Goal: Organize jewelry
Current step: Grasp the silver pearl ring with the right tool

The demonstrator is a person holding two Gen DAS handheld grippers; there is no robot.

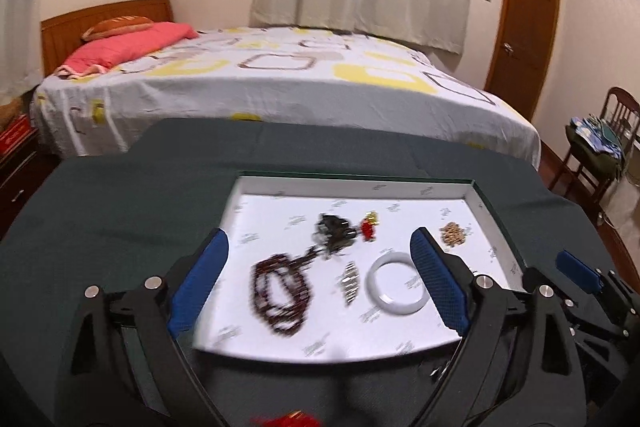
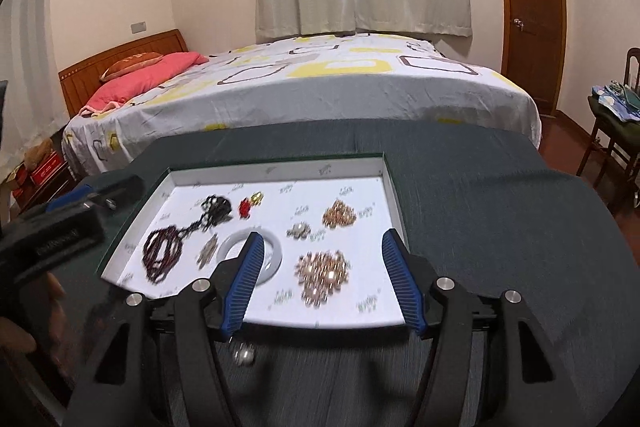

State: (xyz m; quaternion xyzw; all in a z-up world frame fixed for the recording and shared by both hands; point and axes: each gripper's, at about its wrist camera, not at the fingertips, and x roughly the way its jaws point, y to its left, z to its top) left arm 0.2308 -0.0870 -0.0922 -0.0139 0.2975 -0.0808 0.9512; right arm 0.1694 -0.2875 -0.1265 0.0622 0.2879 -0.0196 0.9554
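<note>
A shallow white-lined tray lies on the dark green cloth. It holds a dark red bead string, a black bead cluster, a red and gold piece, a silver piece, a white bangle and a gold cluster. The right wrist view adds a pearly rose-gold heap and a small silver cluster. My left gripper hovers open over the tray's near left part, holding nothing. My right gripper is open and empty above the near right part.
A small silver bead piece lies on the cloth under the right gripper, outside the tray. Something red shows at the left view's bottom edge. A bed stands behind the table, a chair with clothes to the right.
</note>
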